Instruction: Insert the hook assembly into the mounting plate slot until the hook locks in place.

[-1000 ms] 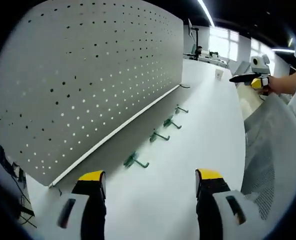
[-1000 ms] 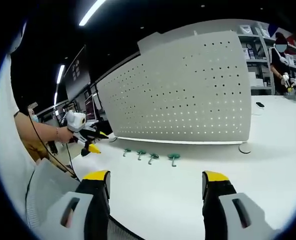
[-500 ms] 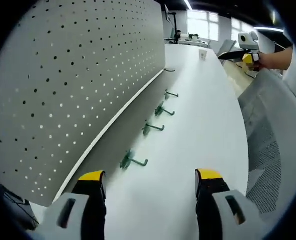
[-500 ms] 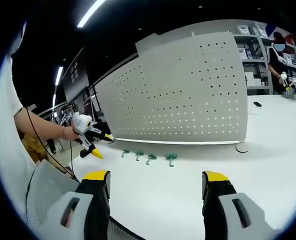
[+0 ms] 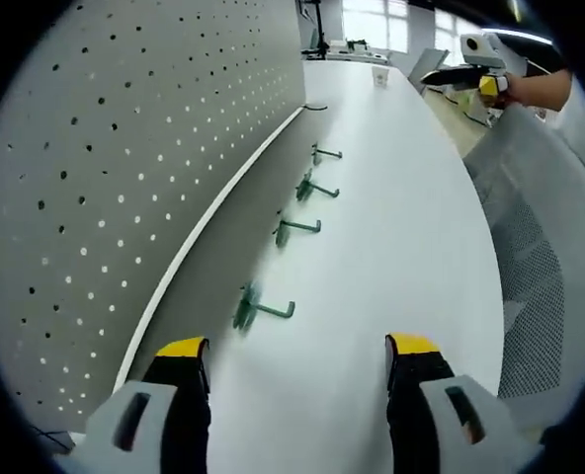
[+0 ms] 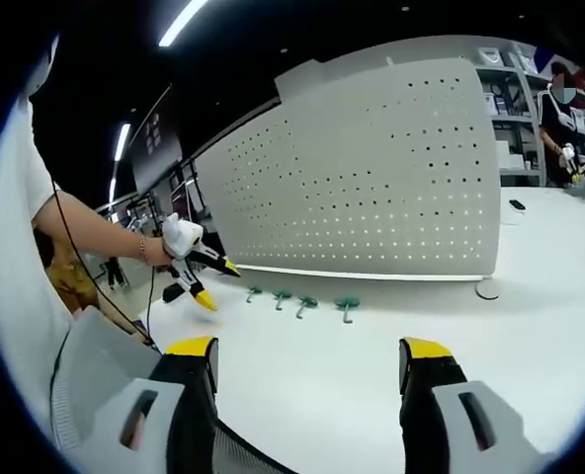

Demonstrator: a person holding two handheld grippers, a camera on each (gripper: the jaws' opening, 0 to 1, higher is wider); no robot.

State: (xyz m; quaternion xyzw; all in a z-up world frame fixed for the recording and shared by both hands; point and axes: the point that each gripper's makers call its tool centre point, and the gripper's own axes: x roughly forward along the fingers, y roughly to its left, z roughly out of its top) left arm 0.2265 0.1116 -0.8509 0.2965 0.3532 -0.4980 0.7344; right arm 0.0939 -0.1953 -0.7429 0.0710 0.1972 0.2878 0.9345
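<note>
A white table runs along a grey pegboard; four green hooks lie at its foot, twelve o'clock of the left gripper. Both it and the right gripper hover empty, jaws apart.

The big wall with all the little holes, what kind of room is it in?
Probably a workshop or lab. The pegboard stands on a long white table with green hooks beside it, and storage shelves stand behind.

Four green hooks, one pegboard, seemingly one table.
</note>
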